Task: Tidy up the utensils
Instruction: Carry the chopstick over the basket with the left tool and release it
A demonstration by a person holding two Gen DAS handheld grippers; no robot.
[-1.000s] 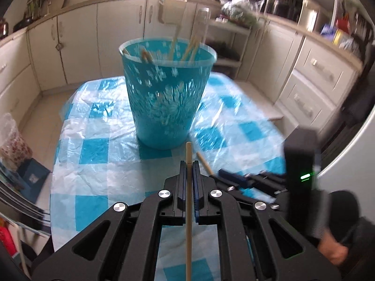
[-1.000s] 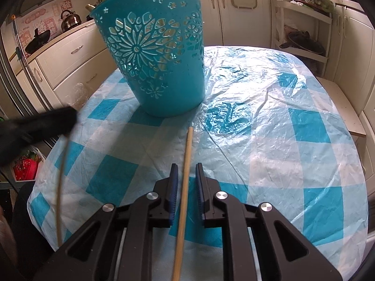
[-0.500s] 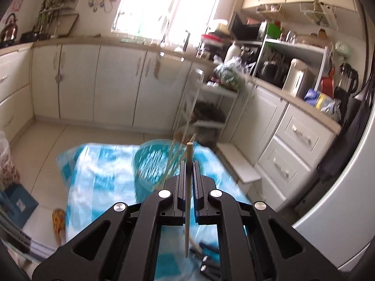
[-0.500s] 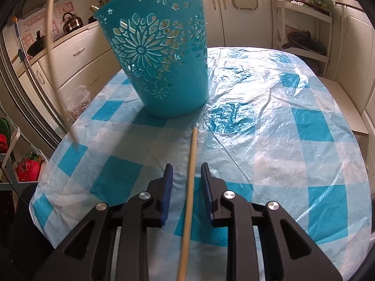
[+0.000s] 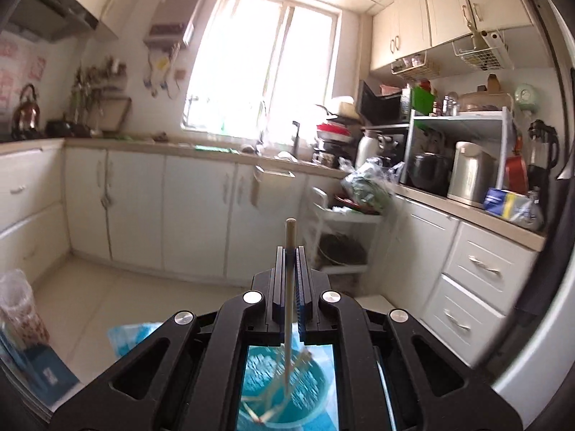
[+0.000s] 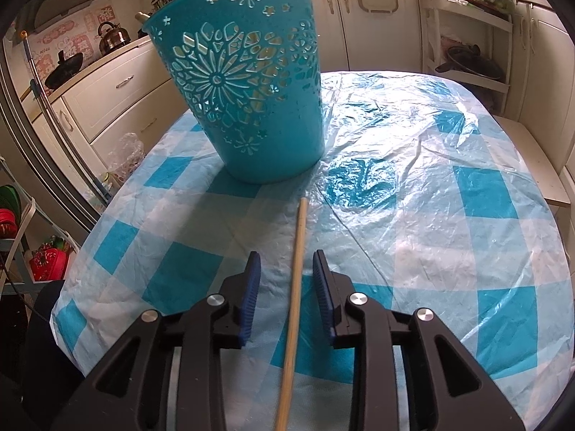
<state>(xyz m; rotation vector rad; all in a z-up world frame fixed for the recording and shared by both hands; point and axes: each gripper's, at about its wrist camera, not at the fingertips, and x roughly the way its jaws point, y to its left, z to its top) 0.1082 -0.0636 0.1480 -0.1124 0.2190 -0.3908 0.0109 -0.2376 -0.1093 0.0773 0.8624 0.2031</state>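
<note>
My left gripper [image 5: 290, 251] is shut on a wooden chopstick [image 5: 289, 237] held upright, high above the teal bucket [image 5: 309, 395]. The chopstick's lower end hangs over the bucket's mouth, where several other chopsticks lie. In the right wrist view the teal cut-out bucket [image 6: 244, 82] stands on the blue-checked table [image 6: 449, 215]. My right gripper [image 6: 287, 265] is open, its jaws on either side of a second wooden chopstick [image 6: 295, 287] that lies on the tablecloth and points toward the bucket.
Kitchen cabinets and a cluttered counter [image 5: 467, 201] ring the room. A white rack [image 6: 467, 36] stands beyond the table's far edge. A chair and red items [image 6: 46, 262] sit off the table's left side.
My left gripper has risen well above the bucket with its chopstick, tilting up toward the window. My right gripper's jaws have opened wider around the chopstick on the table.
</note>
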